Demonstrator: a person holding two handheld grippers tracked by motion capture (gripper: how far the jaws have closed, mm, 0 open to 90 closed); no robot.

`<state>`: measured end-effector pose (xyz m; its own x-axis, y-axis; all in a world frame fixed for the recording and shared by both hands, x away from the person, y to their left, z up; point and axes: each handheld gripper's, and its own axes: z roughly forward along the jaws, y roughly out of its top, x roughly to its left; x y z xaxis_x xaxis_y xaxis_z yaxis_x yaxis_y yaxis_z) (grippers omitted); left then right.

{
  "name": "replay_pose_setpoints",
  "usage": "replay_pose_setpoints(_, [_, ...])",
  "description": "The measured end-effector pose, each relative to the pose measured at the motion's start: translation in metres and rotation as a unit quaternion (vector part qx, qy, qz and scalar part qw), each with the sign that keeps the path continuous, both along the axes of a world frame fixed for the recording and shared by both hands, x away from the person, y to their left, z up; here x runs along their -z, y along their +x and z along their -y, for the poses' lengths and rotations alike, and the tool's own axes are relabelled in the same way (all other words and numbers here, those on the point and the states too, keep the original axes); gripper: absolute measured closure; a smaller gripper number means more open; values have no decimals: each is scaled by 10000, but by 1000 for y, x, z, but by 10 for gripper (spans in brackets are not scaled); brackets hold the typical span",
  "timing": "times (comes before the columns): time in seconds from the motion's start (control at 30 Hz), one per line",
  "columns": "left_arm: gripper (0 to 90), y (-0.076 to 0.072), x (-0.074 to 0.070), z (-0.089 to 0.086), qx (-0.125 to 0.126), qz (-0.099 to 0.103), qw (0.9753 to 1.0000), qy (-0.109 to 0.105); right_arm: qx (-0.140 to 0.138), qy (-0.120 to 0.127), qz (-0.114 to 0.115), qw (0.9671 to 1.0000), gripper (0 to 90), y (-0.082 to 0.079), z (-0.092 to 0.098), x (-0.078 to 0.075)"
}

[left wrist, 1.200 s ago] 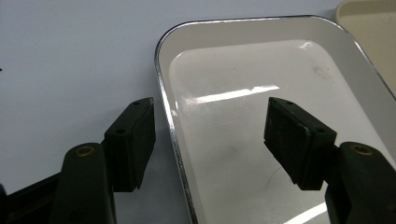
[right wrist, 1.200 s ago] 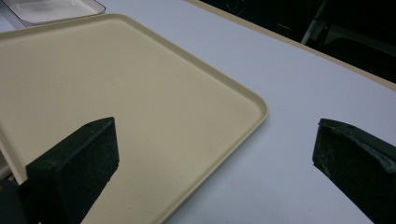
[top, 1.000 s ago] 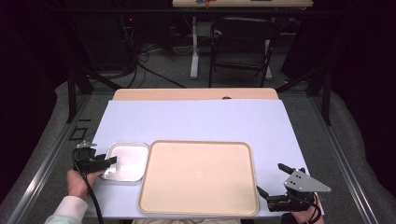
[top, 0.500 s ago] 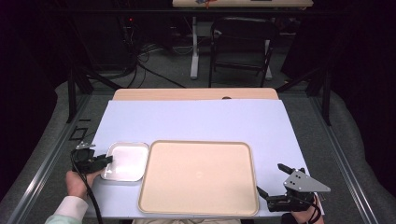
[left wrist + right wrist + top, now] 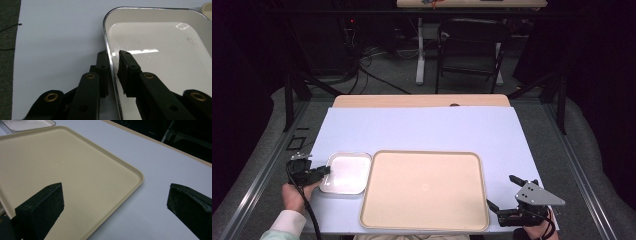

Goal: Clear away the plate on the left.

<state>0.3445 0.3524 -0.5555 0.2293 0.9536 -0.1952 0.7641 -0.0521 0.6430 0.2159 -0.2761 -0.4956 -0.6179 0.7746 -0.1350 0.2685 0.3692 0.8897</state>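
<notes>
While the beige tray (image 5: 424,190) lies unmoved in the high view, the left gripper (image 5: 323,171) has slid in from a second ago, when it stood just off the small white dish (image 5: 346,172), and its tips now overlap the dish's left rim. That suggests a pinch on the rim is about to begin. The right gripper (image 5: 507,197) waits at the tray's near right corner, unchanged.

Seen from the left gripper view, the left gripper (image 5: 113,63) straddles the dish (image 5: 160,62): one finger outside on the blue sheet (image 5: 57,37), the other inside, narrowly parted and not yet clamped.

From the right gripper view, the jaws stand wide apart and hold nothing, above the tray (image 5: 62,167) corner.
</notes>
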Motion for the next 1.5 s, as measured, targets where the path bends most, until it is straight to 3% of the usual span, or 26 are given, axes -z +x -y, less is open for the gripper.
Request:
replay_pose_setpoints(0.87, [816, 3, 0, -1, 3, -14, 10000, 7, 31, -9, -52, 10000, 4, 1, 0, 1])
replay_pose_setpoints(1.27, [855, 2, 0, -7, -173, -26, 9989, -426, 42, -8, -62, 10000, 4, 2, 0, 1])
replay_pose_setpoints(1.5, [880, -2, -8, -9, -182, 192, 9973, -682, 74, -38, -42, 10000, 3, 2, 0, 1])
